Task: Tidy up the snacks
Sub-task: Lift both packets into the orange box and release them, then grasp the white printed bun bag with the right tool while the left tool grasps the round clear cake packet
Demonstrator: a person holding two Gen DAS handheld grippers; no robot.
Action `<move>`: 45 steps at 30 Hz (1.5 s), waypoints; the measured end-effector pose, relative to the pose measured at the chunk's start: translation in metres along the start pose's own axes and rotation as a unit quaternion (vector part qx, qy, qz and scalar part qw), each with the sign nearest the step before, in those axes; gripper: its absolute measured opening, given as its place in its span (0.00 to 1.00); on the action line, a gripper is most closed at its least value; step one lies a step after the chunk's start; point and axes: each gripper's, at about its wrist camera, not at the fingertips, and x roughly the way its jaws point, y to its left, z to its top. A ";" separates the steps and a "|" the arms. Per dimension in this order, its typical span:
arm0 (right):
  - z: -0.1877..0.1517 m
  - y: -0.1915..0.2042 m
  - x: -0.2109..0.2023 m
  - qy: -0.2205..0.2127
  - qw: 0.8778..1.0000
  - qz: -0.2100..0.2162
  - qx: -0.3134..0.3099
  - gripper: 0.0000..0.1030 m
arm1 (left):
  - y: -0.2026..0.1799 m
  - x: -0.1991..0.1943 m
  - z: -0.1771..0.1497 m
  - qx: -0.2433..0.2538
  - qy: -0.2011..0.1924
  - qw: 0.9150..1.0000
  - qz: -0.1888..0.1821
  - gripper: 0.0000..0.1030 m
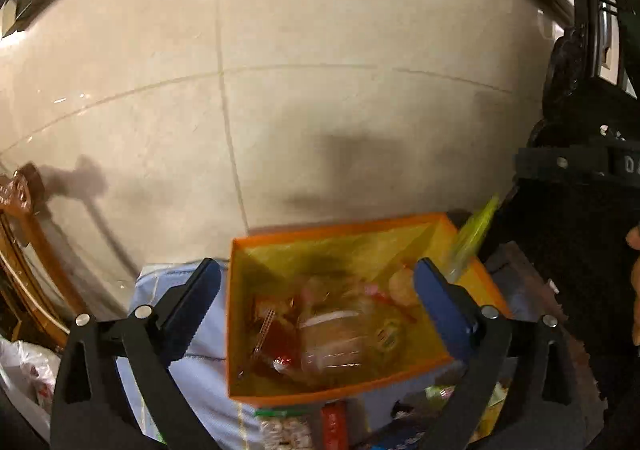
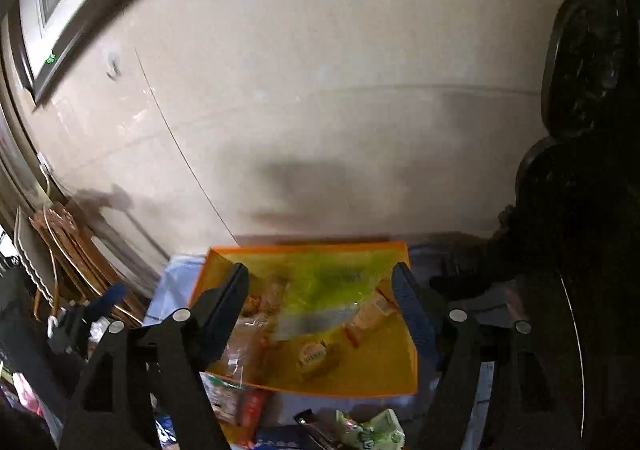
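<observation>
Both grippers, left [image 1: 316, 298] and right [image 2: 320, 302], hold their fingers apart over an orange box [image 1: 280, 240] of snacks, low in frame; pale blue cloth [image 1: 208, 366] beneath, tiled wall [image 1: 320, 90] above.

Orange box [image 1: 400, 224] open – wrapped snacks [image 1: 336, 338] inside, green packet [image 2: 332, 282] on top.

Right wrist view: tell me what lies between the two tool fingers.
The orange bin of snacks fills that gap in the right wrist view, with a blurred green packet on top. The right tool holds nothing.
</observation>
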 end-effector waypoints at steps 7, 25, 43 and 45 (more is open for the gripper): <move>-0.073 -0.002 -0.004 0.047 0.999 -0.007 0.025 0.75 | 0.032 -0.021 -0.062 -0.010 0.026 1.000 0.009 0.93; -0.346 0.049 -0.061 0.252 0.949 0.115 -0.149 0.79 | -0.006 -0.131 -0.305 0.094 0.153 0.973 -0.142 0.93; -0.369 0.048 -0.005 0.299 0.939 0.101 -0.139 0.57 | -0.084 -0.097 -0.347 0.166 0.186 0.958 -0.145 0.93; -0.366 0.044 -0.004 0.293 0.942 0.093 -0.133 0.54 | -0.084 -0.094 -0.346 0.161 0.187 0.959 -0.137 0.93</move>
